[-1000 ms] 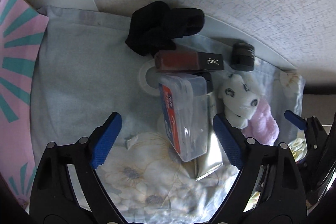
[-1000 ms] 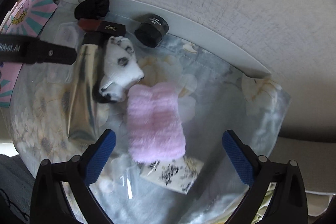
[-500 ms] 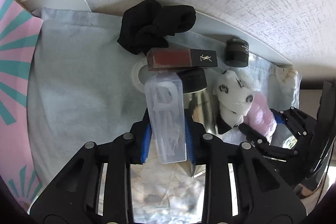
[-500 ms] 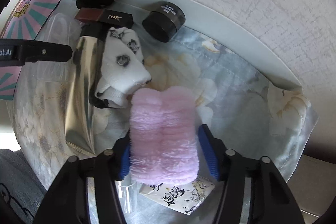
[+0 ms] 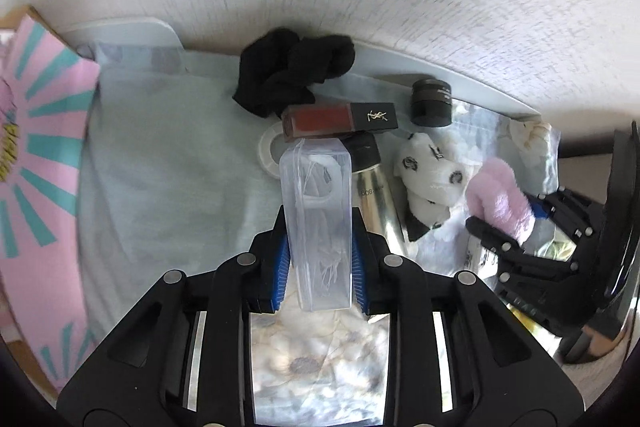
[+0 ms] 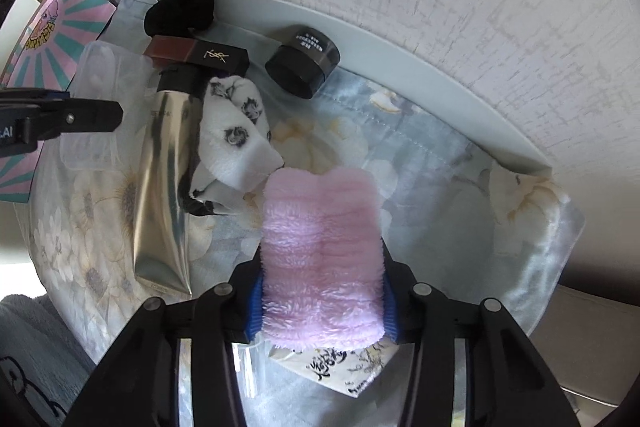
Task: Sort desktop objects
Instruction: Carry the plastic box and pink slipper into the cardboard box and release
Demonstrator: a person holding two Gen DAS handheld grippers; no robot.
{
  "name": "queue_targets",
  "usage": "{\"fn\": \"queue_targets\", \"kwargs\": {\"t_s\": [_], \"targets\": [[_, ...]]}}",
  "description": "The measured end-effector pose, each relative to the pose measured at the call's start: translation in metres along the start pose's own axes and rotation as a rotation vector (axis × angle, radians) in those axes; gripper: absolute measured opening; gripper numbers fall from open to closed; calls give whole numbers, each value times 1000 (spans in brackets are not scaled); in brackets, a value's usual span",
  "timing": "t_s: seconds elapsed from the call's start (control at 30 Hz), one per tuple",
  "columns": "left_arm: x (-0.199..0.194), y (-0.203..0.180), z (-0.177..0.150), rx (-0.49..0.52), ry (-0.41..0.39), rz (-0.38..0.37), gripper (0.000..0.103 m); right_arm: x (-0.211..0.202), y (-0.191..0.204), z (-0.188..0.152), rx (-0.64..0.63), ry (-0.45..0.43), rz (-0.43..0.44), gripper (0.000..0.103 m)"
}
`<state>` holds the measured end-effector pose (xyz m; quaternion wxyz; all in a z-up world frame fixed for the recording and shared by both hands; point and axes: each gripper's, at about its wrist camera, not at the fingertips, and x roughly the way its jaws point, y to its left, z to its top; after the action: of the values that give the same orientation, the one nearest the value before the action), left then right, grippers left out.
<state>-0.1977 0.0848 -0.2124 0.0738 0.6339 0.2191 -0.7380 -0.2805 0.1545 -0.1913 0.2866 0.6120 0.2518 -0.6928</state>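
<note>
My left gripper (image 5: 320, 267) is shut on a clear plastic box (image 5: 316, 211) of small white picks and holds it just above the pale floral cloth (image 5: 160, 187). The jaws of my right gripper (image 6: 322, 303) are closing, and their blue pads squeeze a pink fluffy cloth (image 6: 320, 247) between them. In the left wrist view, that pink fluffy cloth (image 5: 500, 203) and my right gripper (image 5: 520, 227) sit at the right. The clear plastic box (image 6: 96, 107) also shows at the left of the right wrist view.
On the cloth lie a black sock (image 5: 296, 71), a dark red lipstick box (image 5: 340, 121), a black jar (image 5: 432, 103), a silver tube (image 5: 376, 203), a white spotted sock (image 5: 428, 179) and a white ring (image 5: 266, 151). A pink and teal box (image 5: 36, 155) stands left. A printed sachet (image 6: 352, 367) lies under the pink cloth.
Both grippers went from wide open to closed, the left on the clear box, the right on the pink cloth. The box now stands on its narrow side and has risen a little.
</note>
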Motion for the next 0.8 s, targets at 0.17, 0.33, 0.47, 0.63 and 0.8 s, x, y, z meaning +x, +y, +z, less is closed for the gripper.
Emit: {"fn": "queue_targets", "kwargs": {"t_s": [0.17,0.33,0.47,0.63,0.8], "targets": [[-29,5,-5,65,-14,3,23,-23,0,4,11,-21,1,42],[-67,22,-14,144,-55,29,23,-46,4,7,31,-39,28,42],[-99,35,-17,171,-113,49,23,-64,16,30,-7,-49,12,42],[-140,66,-20,167,-159,63,23,-88,36,35,-73,-72,17,42],[-171,106,-30,140,-188,110,23,-108,85,62,-175,-120,38,42]]}}
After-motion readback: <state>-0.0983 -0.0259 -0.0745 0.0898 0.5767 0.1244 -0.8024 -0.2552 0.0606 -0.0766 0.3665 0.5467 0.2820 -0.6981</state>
